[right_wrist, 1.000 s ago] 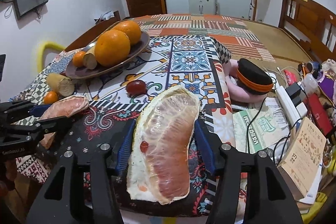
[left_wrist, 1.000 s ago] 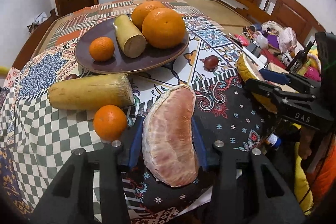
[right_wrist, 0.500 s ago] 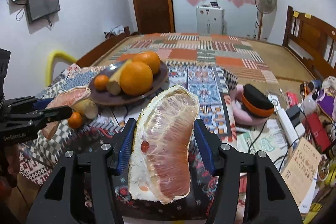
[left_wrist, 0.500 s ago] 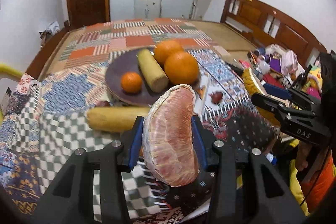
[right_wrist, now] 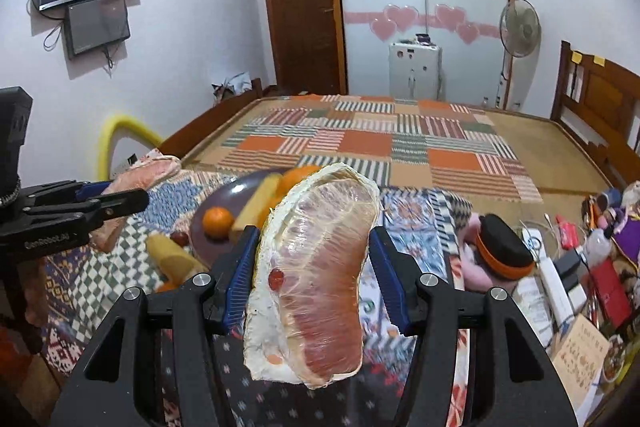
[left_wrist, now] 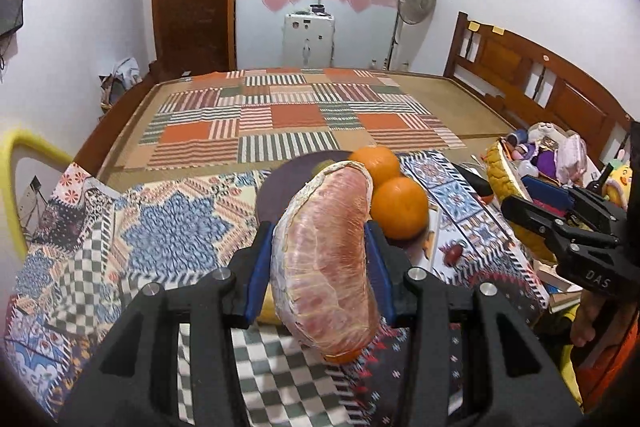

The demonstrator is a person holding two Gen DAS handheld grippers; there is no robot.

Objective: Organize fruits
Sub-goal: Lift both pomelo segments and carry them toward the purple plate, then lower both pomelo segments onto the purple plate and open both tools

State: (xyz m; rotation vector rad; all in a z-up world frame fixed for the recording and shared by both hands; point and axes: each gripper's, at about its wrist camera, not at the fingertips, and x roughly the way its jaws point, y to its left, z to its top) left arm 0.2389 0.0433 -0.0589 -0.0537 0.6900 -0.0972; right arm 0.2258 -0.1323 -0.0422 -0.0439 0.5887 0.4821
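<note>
Between the blue-padded fingers (left_wrist: 256, 267) of the left gripper (left_wrist: 318, 263): one peeled pomelo segment (left_wrist: 326, 267), pink flesh, clamped at both flanks and held clear of the patchwork cloth (left_wrist: 172, 239) on the bed.

Between the fingers (right_wrist: 240, 275) of the right gripper (right_wrist: 312, 279): a second pomelo piece (right_wrist: 312, 279), larger, white pith along its left edge, wrapped in clear film, likewise gripped on both sides and raised off the cloth.

At 12 o'clock from both grippers, on the cloth: a dark purple plate (right_wrist: 216, 211). Contents: two large oranges (left_wrist: 398, 203), a small mandarin (right_wrist: 217, 223), a yellow cylindrical fruit piece (right_wrist: 256, 207).

At 9 o'clock of the plate, right wrist view: another yellow cylindrical piece (right_wrist: 172, 255) lying on the cloth, a small dark red fruit (right_wrist: 180, 237) touching the plate rim.

At 3 o'clock, bedside: mixed clutter, a black-and-orange cap (right_wrist: 502, 247), boxes.
</note>
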